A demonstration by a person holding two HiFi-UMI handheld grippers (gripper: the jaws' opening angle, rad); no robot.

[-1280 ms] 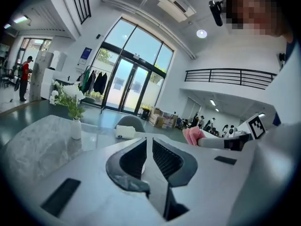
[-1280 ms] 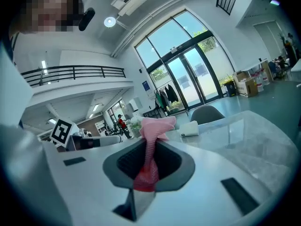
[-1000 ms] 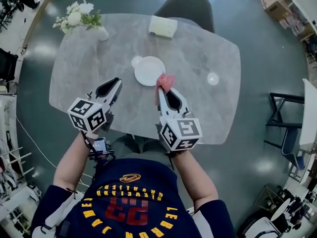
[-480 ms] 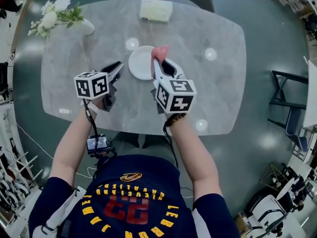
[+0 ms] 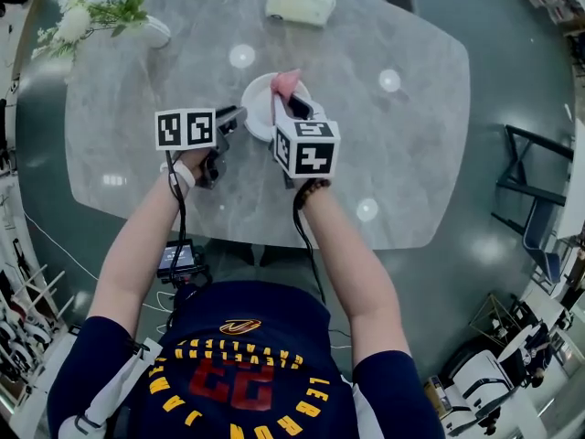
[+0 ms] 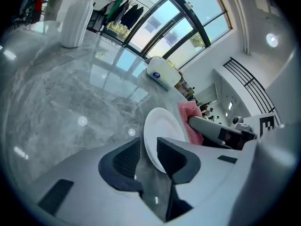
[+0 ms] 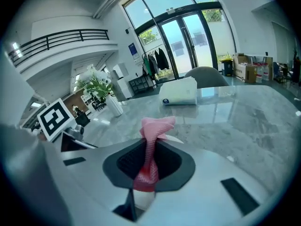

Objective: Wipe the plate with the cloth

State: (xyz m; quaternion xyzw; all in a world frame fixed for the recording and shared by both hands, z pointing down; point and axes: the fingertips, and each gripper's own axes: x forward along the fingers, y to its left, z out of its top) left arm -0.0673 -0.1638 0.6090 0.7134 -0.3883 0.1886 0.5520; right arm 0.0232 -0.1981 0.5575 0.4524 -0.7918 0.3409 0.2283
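Note:
A white plate (image 5: 259,108) lies on the grey marble table (image 5: 411,154). My left gripper (image 5: 239,114) is at the plate's left rim. In the left gripper view its jaws (image 6: 148,147) stand a narrow gap apart, shut on the rim of the plate (image 6: 162,126). My right gripper (image 5: 291,106) is shut on a pink cloth (image 5: 285,82) and holds it over the plate. In the right gripper view the cloth (image 7: 153,131) sticks up in a tuft beyond the jaws (image 7: 149,161). The right gripper hides most of the plate.
A white vase (image 5: 151,30) of flowers stands at the table's far left corner. A white tissue box (image 5: 300,0) sits at the far edge, with a grey chair (image 7: 207,74) behind it. The person stands at the near edge.
Both grippers have moved forward to the plate. The left one, open before, now has its jaws on the rim. The right one has brought the cloth over the plate.

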